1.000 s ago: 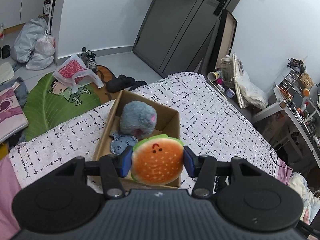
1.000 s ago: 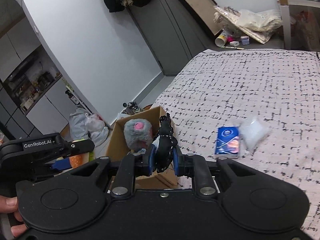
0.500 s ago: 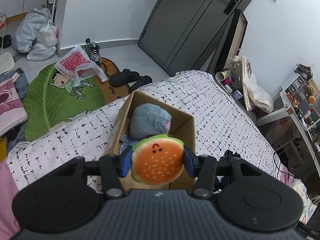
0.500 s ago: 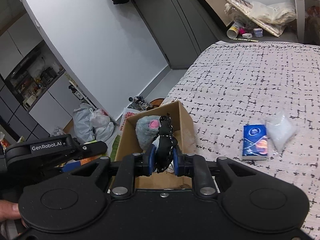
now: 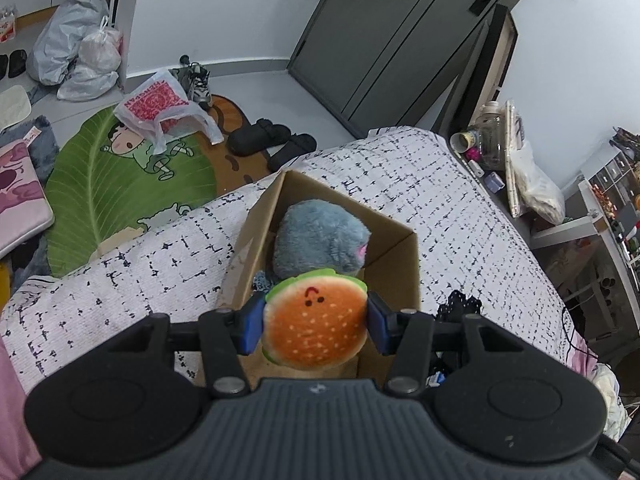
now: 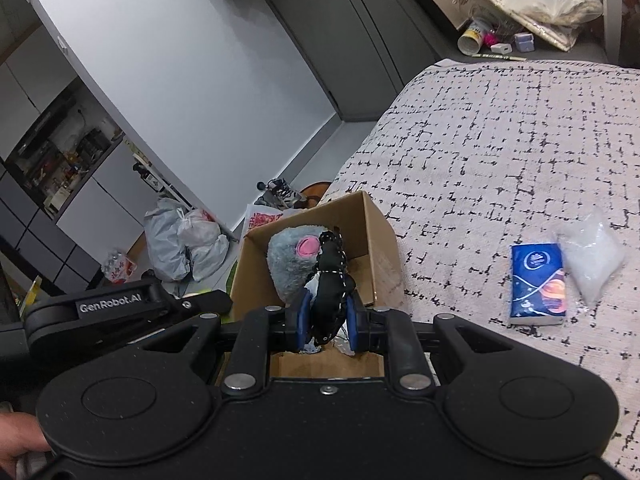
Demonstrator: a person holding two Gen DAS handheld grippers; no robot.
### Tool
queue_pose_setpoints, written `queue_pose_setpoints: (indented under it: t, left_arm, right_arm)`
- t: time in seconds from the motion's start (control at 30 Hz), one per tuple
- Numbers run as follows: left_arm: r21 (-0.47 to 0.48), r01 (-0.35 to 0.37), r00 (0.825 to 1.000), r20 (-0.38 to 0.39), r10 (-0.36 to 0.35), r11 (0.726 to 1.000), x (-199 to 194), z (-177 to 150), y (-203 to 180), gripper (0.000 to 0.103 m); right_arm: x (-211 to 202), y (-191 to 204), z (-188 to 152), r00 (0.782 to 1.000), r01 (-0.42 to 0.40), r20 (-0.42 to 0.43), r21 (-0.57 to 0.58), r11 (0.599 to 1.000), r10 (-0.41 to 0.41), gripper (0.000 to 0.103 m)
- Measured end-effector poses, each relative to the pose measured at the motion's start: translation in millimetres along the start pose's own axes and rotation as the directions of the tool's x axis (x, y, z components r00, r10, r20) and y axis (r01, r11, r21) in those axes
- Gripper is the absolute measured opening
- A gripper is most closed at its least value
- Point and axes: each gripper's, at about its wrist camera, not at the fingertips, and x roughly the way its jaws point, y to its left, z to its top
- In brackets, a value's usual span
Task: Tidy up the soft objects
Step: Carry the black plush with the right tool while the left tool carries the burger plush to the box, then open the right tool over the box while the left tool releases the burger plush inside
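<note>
Fingers of the left gripper (image 5: 315, 327) pinch a burger plush (image 5: 316, 322) and the right gripper (image 6: 327, 317) pinches a black beaded fabric piece (image 6: 330, 286), both over the cardboard box (image 6: 378, 236) holding a grey plush (image 5: 320, 242) on the bed (image 6: 500, 140); carry-to-box step, next likely lower and release inside.

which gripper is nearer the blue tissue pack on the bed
Right. The right gripper is over the cardboard box, with the blue tissue pack just beside it; the left gripper is on the box's far side.
</note>
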Motion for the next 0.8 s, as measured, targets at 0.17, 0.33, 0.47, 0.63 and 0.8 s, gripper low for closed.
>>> queue_pose_setpoints:
  t: [0.17,0.33,0.47,0.63,0.8]
  left_arm:
    - [-0.005,0.002,1.000,-0.013,-0.002,1.000,11,5,3,0.051]
    - [-0.008,0.013,0.999,-0.029,-0.014,1.000,23,9,2,0.051]
    - [-0.007,0.012,0.999,-0.042,-0.012,1.000,33,11,3,0.051]
    - [-0.009,0.005,0.997,-0.074,-0.006,1.000,39,14,7,0.055]
    - [-0.029,0.018,0.995,-0.096,-0.020,0.999,42,16,9,0.061]
  right_arm:
    - [10,0,2,1.000,-0.004,-0.014,0.001,1.000,0.004,0.019]
    - [18,-1,2,0.999,0.000,-0.033,-0.001,1.000,0.000,0.020]
    - [24,1,1,0.999,-0.003,-0.045,-0.004,1.000,0.003,0.020]
    - [32,4,1,0.998,-0.008,-0.059,-0.013,1.000,0.007,0.020]
    - [38,7,6,0.998,0.004,-0.056,-0.009,1.000,-0.004,0.020]
